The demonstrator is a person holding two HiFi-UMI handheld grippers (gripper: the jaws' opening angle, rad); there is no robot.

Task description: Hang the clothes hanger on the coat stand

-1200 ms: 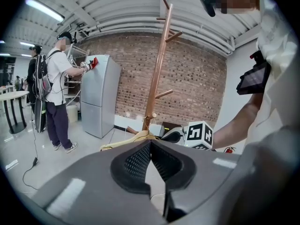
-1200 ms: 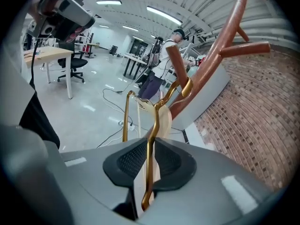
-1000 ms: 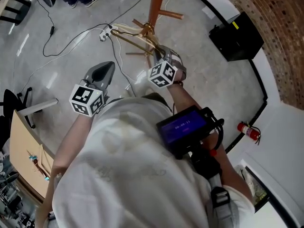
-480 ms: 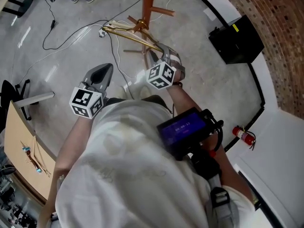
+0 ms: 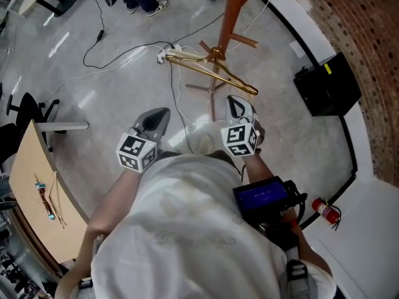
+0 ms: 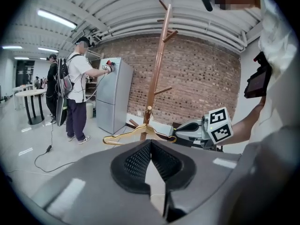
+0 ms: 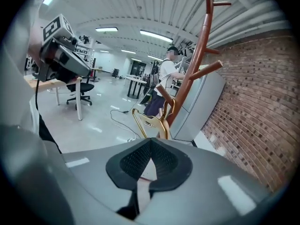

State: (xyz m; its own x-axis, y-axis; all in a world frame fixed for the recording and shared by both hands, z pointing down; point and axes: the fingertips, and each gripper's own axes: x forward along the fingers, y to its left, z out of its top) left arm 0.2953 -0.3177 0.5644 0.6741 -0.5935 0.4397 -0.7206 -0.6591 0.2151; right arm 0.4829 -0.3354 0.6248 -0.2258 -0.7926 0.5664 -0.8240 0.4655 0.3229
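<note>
Polished concrete floor (image 5: 112, 73) runs under the person. Nearest, the left gripper (image 6: 150, 146) is closed on nothing. The right gripper (image 7: 151, 142) points at the hanger's near shoulder, its jaws closing right together with nothing between them. Just beyond it the gold clothes hanger (image 7: 150, 122) hangs free, its hook seemingly over a low peg of the wooden coat stand (image 5: 232, 8). It looks light, stiff and smooth, likely to swing if nudged, so the thick shoulder end offers the surest hold
</note>
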